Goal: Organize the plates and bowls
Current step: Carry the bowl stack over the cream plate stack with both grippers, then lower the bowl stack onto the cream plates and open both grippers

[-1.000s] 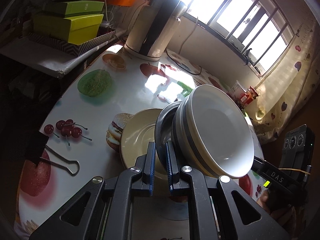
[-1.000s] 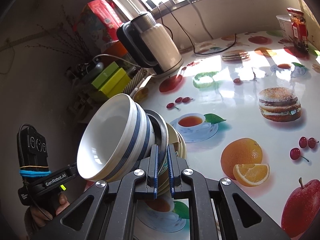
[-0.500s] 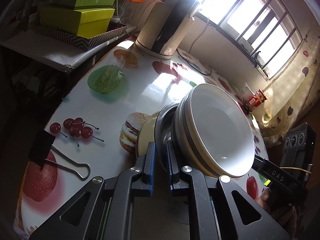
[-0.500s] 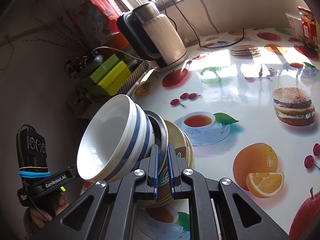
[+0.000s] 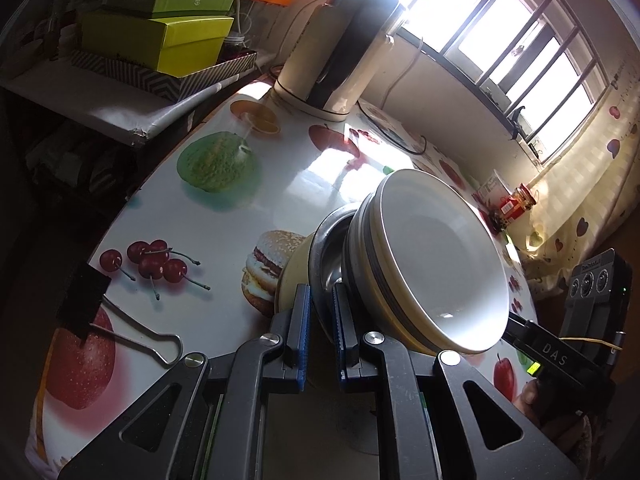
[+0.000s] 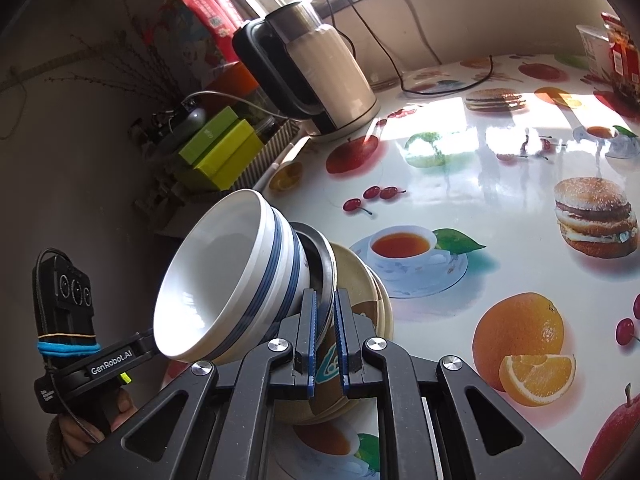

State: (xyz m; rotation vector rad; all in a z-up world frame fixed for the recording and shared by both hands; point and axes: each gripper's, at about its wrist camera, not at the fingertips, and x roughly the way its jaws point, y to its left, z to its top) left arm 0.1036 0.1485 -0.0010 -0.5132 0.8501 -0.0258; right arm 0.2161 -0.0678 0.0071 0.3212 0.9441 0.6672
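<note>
Fingers of both grippers, left (image 5: 320,308) and right (image 6: 325,316), pinch the metal bowl's (image 5: 326,248) rim, striped bowls (image 5: 432,264) nested inside. Stack has tipped lower over the plates (image 6: 360,280) near the table's (image 6: 500,208) edge, nearly seated.

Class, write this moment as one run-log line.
left tongs: shut on metal plate | right tongs: shut on it too | white bowls: stacked, tilted

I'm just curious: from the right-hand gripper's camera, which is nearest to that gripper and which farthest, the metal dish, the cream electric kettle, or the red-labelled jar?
1. Metal dish, clamped between the fingers.
2. Cream electric kettle, upper centre.
3. Red-labelled jar, far right edge.
</note>
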